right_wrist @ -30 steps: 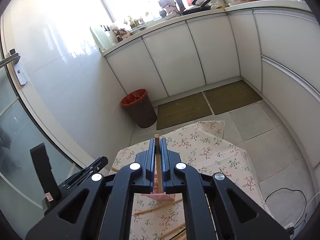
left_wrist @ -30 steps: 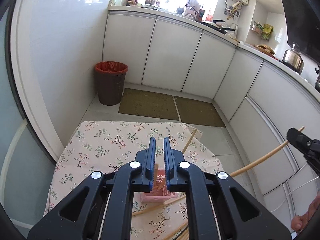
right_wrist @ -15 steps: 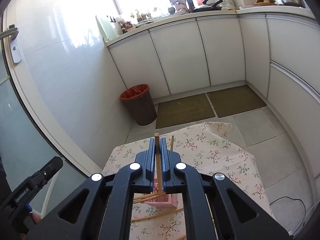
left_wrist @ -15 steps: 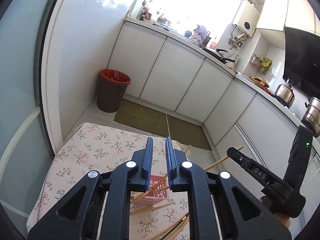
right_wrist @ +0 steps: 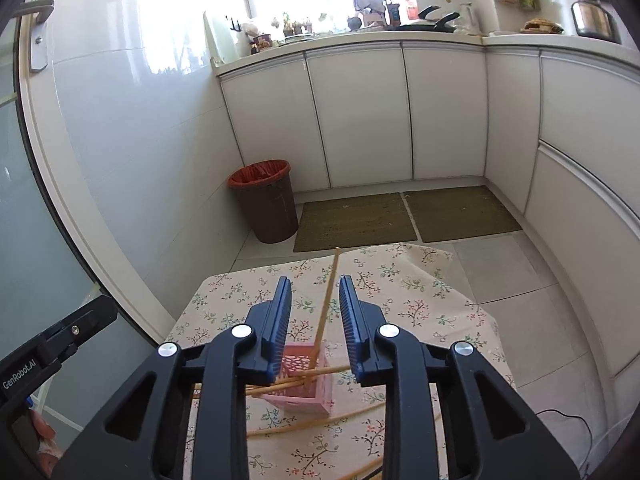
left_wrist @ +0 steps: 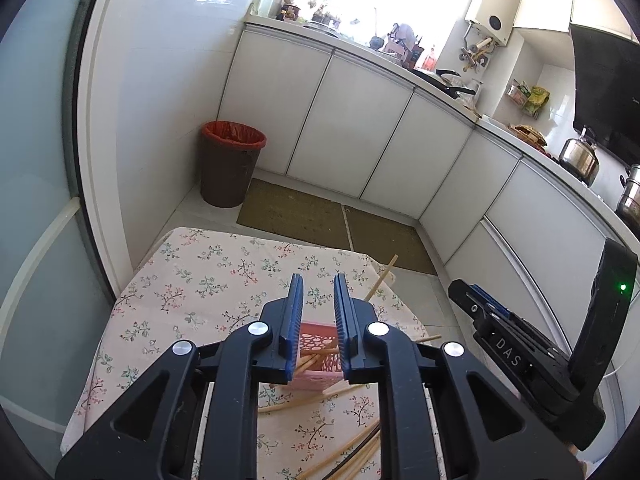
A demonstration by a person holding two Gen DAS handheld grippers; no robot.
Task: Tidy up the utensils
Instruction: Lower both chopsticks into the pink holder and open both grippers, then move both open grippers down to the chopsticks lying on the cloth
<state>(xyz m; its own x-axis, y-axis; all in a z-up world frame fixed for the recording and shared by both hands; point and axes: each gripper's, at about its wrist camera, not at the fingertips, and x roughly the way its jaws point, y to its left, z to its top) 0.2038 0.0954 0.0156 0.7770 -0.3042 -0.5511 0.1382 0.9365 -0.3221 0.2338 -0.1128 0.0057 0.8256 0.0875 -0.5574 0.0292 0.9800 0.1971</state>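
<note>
A pink perforated basket (left_wrist: 316, 336) (right_wrist: 300, 364) stands on the floral tablecloth (left_wrist: 208, 280) with several wooden chopsticks in it. One chopstick (right_wrist: 328, 296) leans upright out of the basket between the jaws of my right gripper (right_wrist: 315, 284); the jaws are opening and the pads do not touch it. My left gripper (left_wrist: 318, 280) hovers over the basket, jaws opening, nothing between them. More chopsticks (left_wrist: 308, 400) (right_wrist: 320, 424) lie loose on the cloth in front of the basket. The right gripper (left_wrist: 500, 344) shows at the right of the left wrist view.
A brown bin with a red liner (left_wrist: 232, 160) (right_wrist: 266, 200) stands on the floor beyond the table. Two floor mats (right_wrist: 400, 216) lie before white cabinets (left_wrist: 352, 128). A glass door (right_wrist: 36, 208) is at the left. The table's far edge drops to tiled floor.
My right gripper came down over the basket and opened, letting go of the chopstick, which now leans in the basket. The left jaws have parted a little wider.
</note>
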